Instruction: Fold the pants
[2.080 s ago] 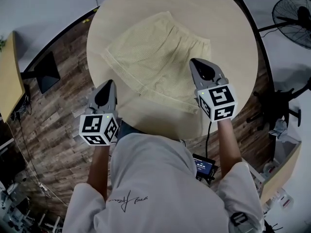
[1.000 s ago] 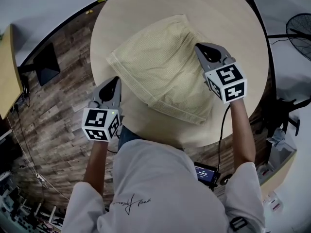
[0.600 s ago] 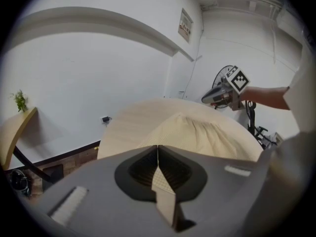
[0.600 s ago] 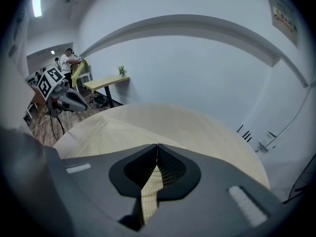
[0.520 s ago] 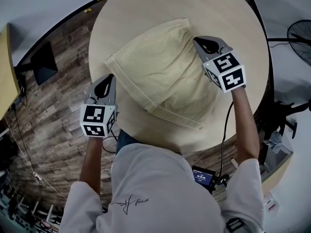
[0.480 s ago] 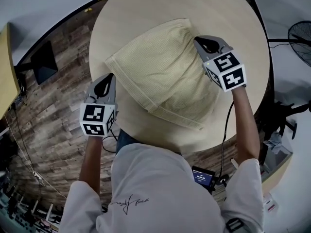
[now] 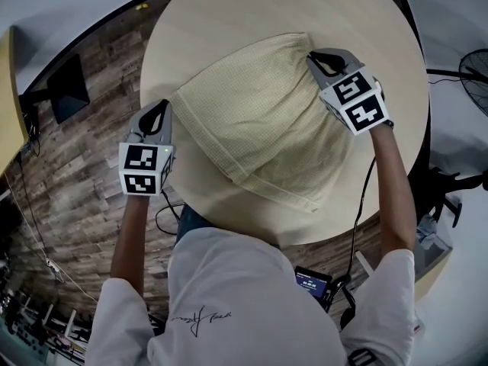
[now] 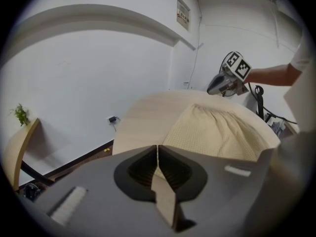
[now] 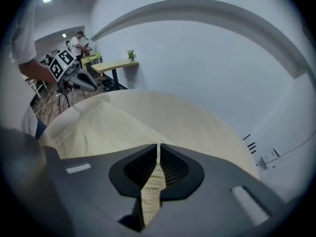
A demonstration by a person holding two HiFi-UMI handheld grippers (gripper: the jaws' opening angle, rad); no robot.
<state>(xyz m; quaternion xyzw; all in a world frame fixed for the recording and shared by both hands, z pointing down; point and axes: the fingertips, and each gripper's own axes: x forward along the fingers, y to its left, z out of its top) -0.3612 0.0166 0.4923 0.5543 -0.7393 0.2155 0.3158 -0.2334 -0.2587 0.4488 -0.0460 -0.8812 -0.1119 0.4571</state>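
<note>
The pale yellow waffle-weave fabric pants lay doubled on the round light wooden desk. The left tongs clenched their left corner and the right tongs their far right corner. This grip apparently kept the edge taut and aligned.

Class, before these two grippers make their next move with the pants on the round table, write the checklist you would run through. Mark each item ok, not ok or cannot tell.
1. Hold of the right gripper: jaws shut on the gathered edge of the pants, with checked cloth between them: ok.
2. Hold of the left gripper: jaws shut, with the near corner of the pants running into their tips: ok.
3. Pants wholly on the table: ok.
4. Cloth lying flat: not ok, it humps up between the two grippers.
5. Hems lined up: cannot tell.
</note>
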